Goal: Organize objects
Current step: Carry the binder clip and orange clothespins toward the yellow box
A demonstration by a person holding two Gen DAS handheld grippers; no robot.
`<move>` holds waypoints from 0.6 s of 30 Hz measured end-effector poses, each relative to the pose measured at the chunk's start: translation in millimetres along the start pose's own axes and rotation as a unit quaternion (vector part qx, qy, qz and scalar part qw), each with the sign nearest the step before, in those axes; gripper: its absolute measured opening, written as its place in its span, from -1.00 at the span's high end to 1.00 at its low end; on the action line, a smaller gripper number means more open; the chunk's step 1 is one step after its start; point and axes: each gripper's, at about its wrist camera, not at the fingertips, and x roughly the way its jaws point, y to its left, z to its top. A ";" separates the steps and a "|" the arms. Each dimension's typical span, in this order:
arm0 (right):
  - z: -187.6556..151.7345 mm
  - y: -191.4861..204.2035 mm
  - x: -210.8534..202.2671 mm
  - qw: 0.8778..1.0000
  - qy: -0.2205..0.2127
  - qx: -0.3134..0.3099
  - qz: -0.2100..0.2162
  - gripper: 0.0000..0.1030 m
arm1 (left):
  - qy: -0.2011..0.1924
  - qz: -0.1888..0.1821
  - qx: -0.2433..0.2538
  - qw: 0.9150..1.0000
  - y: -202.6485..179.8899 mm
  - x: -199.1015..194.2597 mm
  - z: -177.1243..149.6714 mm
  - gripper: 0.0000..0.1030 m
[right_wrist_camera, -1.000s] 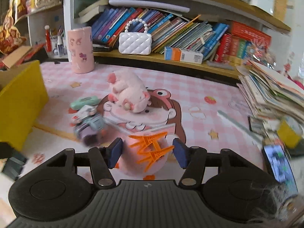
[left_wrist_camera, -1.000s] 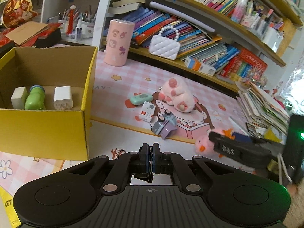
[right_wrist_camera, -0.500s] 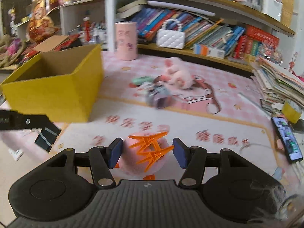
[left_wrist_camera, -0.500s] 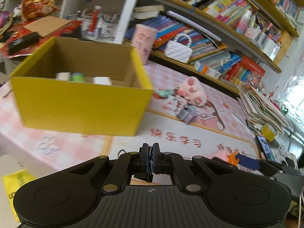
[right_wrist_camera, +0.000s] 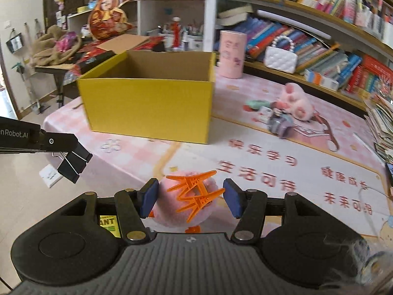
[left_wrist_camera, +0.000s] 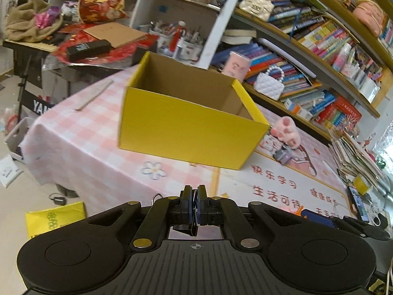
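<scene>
the yellow box (right_wrist_camera: 149, 105) shows only its outer wall and bare far inner walls, so its floor and contents are hidden. the pink plush (right_wrist_camera: 181, 211) is half covered by an orange clip (right_wrist_camera: 194, 196) and the black body below. the small toys (right_wrist_camera: 277, 120) near the far plush pig (right_wrist_camera: 298, 100) are blurred. a phone (left_wrist_camera: 358, 204) is partly hidden at right.

Wooden bookshelves (right_wrist_camera: 307, 12) crammed with books run from twelve to three o'clock. A pink checked cloth (left_wrist_camera: 73, 132) covers the surface; pale floor (right_wrist_camera: 22, 189) lies at nine o'clock, under daylight.
</scene>
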 end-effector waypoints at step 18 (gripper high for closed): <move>41.0 52.6 -1.6 0.998 -0.041 -0.036 0.027 -0.07 | -0.065 -0.002 0.010 0.998 38.9 -28.9 41.3 0.96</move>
